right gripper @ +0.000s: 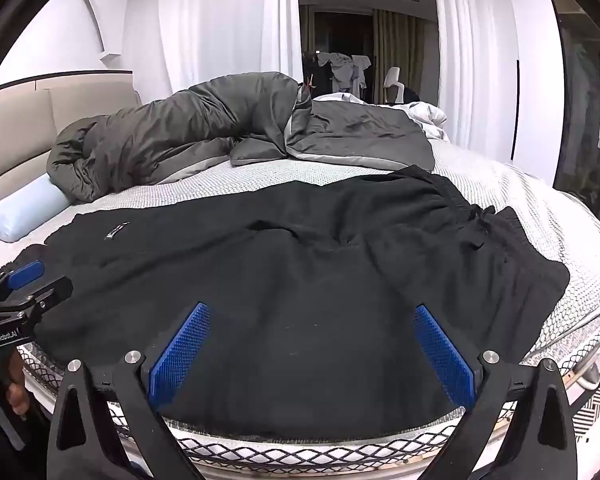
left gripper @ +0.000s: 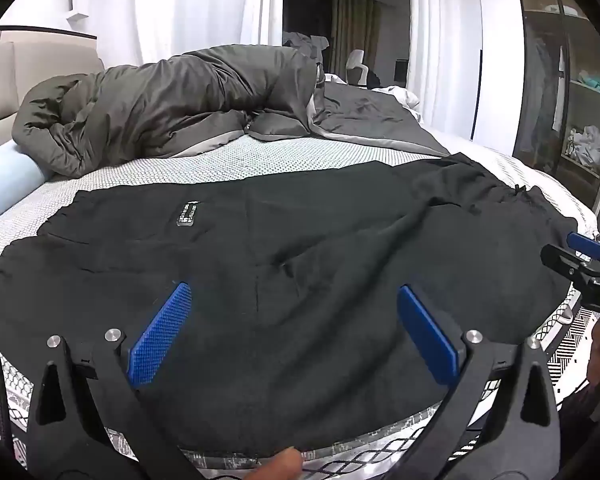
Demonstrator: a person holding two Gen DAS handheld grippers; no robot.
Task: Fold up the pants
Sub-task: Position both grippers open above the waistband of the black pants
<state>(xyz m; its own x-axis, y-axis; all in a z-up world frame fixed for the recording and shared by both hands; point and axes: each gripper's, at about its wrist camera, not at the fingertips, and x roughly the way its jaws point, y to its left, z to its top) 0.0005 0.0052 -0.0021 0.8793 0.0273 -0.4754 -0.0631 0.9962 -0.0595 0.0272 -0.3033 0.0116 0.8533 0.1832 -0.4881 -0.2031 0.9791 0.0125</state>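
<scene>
Black pants (left gripper: 300,248) lie spread across the near part of the bed, with a small label (left gripper: 187,213) at the left and the gathered waistband with a drawstring (left gripper: 516,190) at the right. They also show in the right wrist view (right gripper: 300,280). My left gripper (left gripper: 294,300) is open and empty, hovering over the pants near the front edge. My right gripper (right gripper: 312,316) is open and empty over the pants further right. Each gripper shows at the edge of the other's view, the right one (left gripper: 580,256) and the left one (right gripper: 24,284).
A white textured mattress (left gripper: 228,160) carries a bunched grey duvet (left gripper: 172,100) at the back and a pale blue bolster (left gripper: 8,176) at the left. White curtains hang behind. A dark shelf unit (left gripper: 572,100) stands at the right. The bed's netted front edge (right gripper: 300,448) is just below the grippers.
</scene>
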